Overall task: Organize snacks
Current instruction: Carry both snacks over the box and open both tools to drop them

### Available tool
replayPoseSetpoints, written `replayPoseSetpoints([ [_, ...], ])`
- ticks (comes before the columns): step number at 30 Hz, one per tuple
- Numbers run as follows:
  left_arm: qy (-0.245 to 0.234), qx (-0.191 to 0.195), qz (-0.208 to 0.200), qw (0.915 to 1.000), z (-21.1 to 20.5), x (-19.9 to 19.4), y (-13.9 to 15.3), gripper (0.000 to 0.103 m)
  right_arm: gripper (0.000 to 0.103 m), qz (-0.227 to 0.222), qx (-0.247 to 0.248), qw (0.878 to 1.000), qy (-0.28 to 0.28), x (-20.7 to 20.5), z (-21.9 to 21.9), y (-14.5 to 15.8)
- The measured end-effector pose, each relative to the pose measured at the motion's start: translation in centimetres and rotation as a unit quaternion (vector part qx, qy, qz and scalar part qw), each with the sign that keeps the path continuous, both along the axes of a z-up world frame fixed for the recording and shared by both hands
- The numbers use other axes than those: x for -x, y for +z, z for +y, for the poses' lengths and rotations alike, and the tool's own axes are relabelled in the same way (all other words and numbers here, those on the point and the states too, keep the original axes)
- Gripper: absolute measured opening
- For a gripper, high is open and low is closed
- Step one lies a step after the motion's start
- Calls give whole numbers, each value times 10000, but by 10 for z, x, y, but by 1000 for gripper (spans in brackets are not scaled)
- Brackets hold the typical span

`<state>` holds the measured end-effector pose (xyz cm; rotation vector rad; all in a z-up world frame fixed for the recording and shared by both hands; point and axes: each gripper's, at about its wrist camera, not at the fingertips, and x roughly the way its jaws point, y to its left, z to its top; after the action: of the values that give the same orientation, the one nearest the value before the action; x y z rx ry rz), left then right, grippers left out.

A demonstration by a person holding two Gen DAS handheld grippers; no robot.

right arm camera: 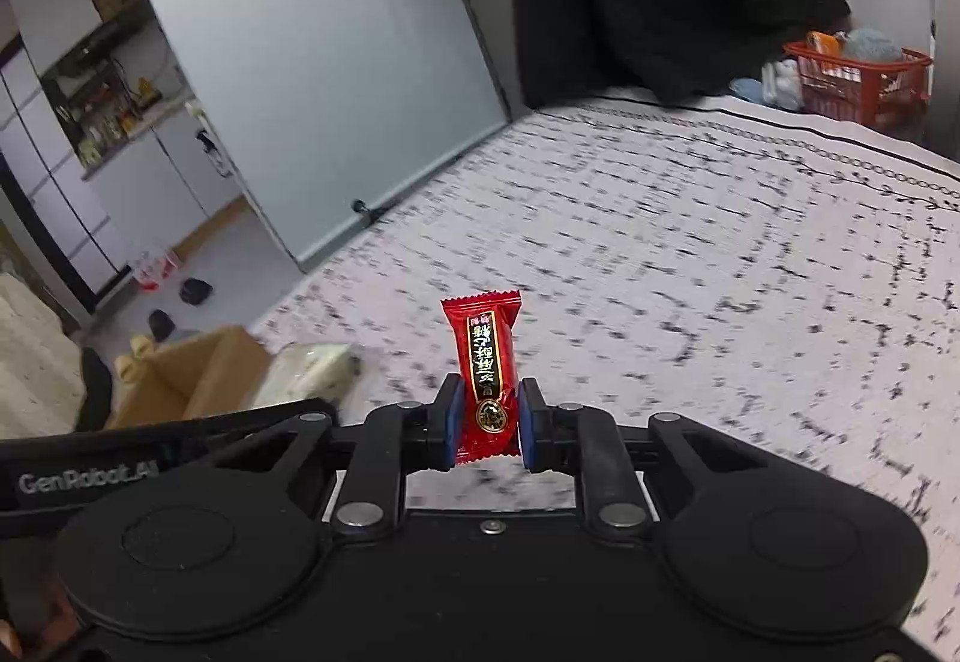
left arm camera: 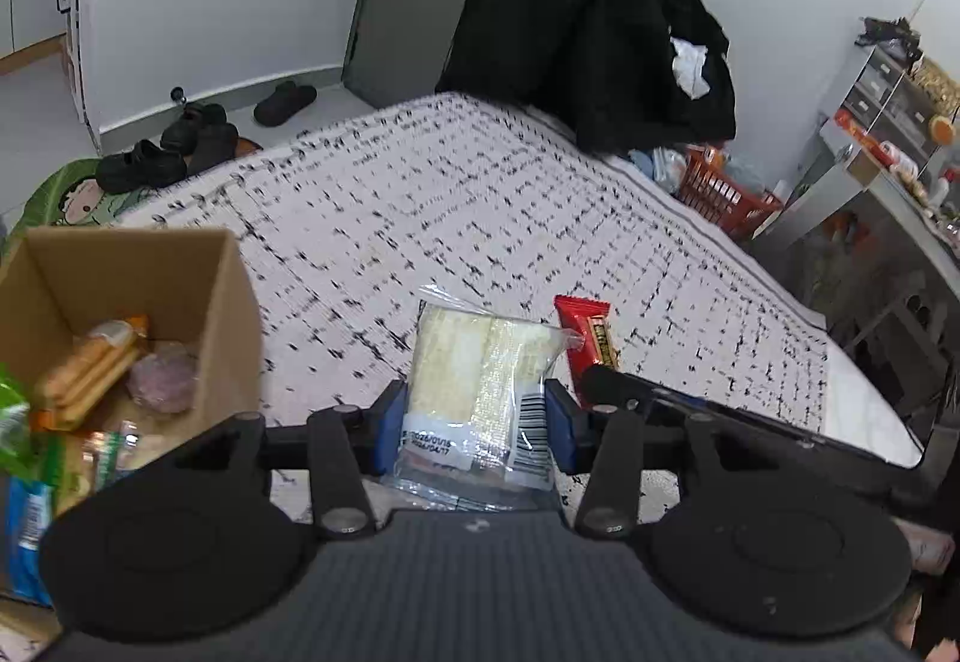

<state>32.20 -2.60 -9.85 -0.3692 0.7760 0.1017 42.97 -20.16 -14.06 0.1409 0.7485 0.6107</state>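
Observation:
My left gripper (left arm camera: 474, 422) is shut on a clear packet of pale wafer biscuits (left arm camera: 480, 368) and holds it above the patterned tablecloth (left arm camera: 420, 218). My right gripper (right arm camera: 486, 422) is shut on a red candy bar (right arm camera: 485, 362), held upright above the cloth. The red bar also shows in the left wrist view (left arm camera: 588, 344), just right of the wafer packet, with the right gripper's arm (left arm camera: 690, 398) under it. An open cardboard box (left arm camera: 156, 266) with several snacks inside sits at the left. The box (right arm camera: 198, 374) and the wafer packet (right arm camera: 306, 368) show left in the right wrist view.
A black coat (left arm camera: 600, 14) hangs over the table's far edge. A red basket (left arm camera: 726, 194) stands beyond the far right corner. Shoes (left arm camera: 174, 146) lie on the floor at the far left. A shelf with clutter (left arm camera: 888, 134) stands at the right.

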Motion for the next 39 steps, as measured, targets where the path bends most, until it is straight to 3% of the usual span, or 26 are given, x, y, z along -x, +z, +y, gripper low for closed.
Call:
replayPoseSetpoints([
  [7, 297, -97, -132, 9994, 37, 26, 21, 47, 19, 51, -344, 9993, 129, 23, 30, 17],
  [14, 633, -182, -58, 9978, 76, 47, 23, 47, 19, 62, -436, 9983, 377, 41, 70, 29],
  [31, 828, -121, 75, 9965, 142, 63, 6, 47, 19, 239, 148, 9982, 521, 63, 142, 26],
  [36, 968, 111, 201, 9950, 156, 70, -4, 49, 19, 298, 200, 9981, 495, 64, 150, 23],
  [38, 1076, 191, 219, 9938, 162, 74, -4, 51, 24, 349, 140, 9984, 427, 63, 150, 24],
  [39, 1131, 219, 239, 9931, 164, 76, -4, 52, 31, 349, 102, 9987, 368, 63, 150, 25],
])
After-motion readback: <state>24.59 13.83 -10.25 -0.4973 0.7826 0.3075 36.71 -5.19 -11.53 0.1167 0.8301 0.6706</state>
